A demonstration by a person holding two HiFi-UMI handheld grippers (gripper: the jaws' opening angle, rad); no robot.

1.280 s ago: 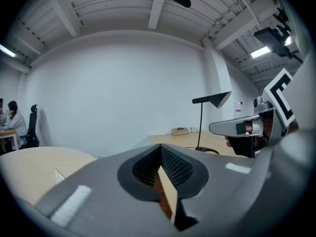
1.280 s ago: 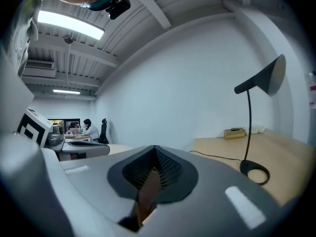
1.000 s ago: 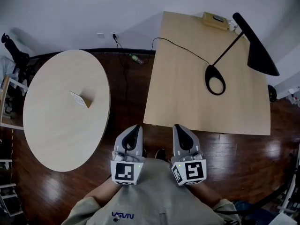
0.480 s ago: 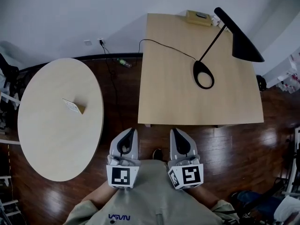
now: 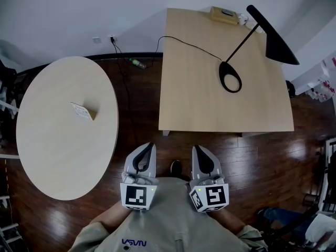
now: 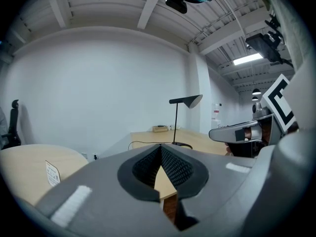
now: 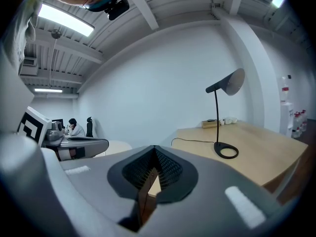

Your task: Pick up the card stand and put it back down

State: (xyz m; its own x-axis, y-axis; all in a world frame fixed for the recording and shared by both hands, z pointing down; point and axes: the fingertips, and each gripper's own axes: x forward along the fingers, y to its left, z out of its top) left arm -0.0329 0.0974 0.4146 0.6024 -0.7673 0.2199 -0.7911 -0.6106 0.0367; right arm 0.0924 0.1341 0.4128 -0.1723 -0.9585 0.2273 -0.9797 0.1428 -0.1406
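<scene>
The card stand [image 5: 84, 111], a small wooden block holding a white card, stands on the round pale table [image 5: 58, 151] at the left; it also shows in the left gripper view as the card stand [image 6: 52, 172] at the far left. My left gripper [image 5: 146, 153] and right gripper [image 5: 200, 154] are held close to my body over the dark wood floor, well away from the stand. Both have their jaws shut with nothing between them. The left gripper [image 6: 161, 150] and right gripper [image 7: 154, 151] point toward the square table.
A square wooden table [image 5: 199, 109] stands ahead with a black desk lamp [image 5: 247, 41], its cable and a small box [image 5: 224, 14] at the far edge. A floor gap separates the two tables. A bottle [image 5: 136, 63] lies by the wall.
My view has shifted slightly; the tables sit a little differently in frame. Both grippers stay shut at my body.
</scene>
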